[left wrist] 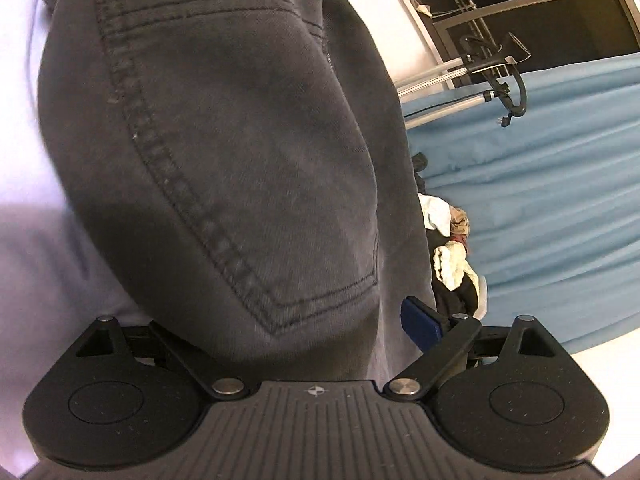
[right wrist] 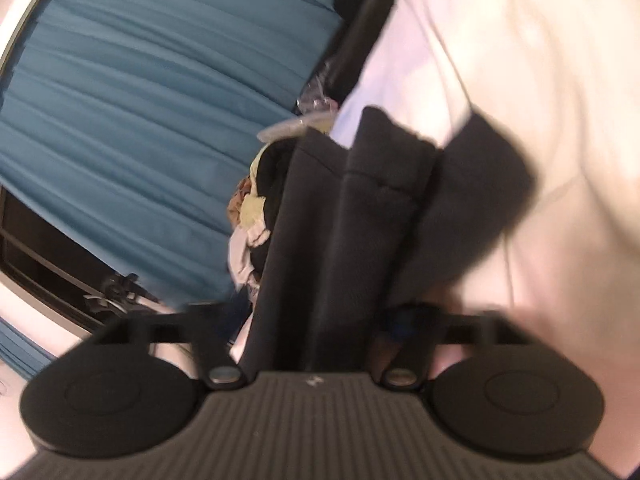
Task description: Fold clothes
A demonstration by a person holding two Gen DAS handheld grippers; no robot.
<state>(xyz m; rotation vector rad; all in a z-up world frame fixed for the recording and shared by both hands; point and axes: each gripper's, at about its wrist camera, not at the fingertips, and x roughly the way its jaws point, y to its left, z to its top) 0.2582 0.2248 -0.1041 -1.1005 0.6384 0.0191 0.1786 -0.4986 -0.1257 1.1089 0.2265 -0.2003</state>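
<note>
- Currently mid-fold, by my read: dark grey jeans [left wrist: 224, 168] are held up between both grippers, over a white bed sheet [left wrist: 24, 240].
- Left gripper [left wrist: 296, 320]: fingers mostly buried under the denim; one blue pad [left wrist: 420, 322] shows at the right edge. Looks clamped on the jeans near the back pocket [left wrist: 248, 160], but can't tell for sure.
- Right gripper [right wrist: 316, 320]: view blurred; cloth bunches in folds between the fingers, so probably clamped on the jeans; not certain.
- Background: pile of mixed clothes [left wrist: 452, 256], blue curtain [left wrist: 540, 200], dark window [left wrist: 540, 12].
- Orientation: long axis runs away from each camera; pocket point aims at the left gripper.
- Next: likely needs both grips kept, cloth pulled taut, then lowered flat on the bed.
</note>
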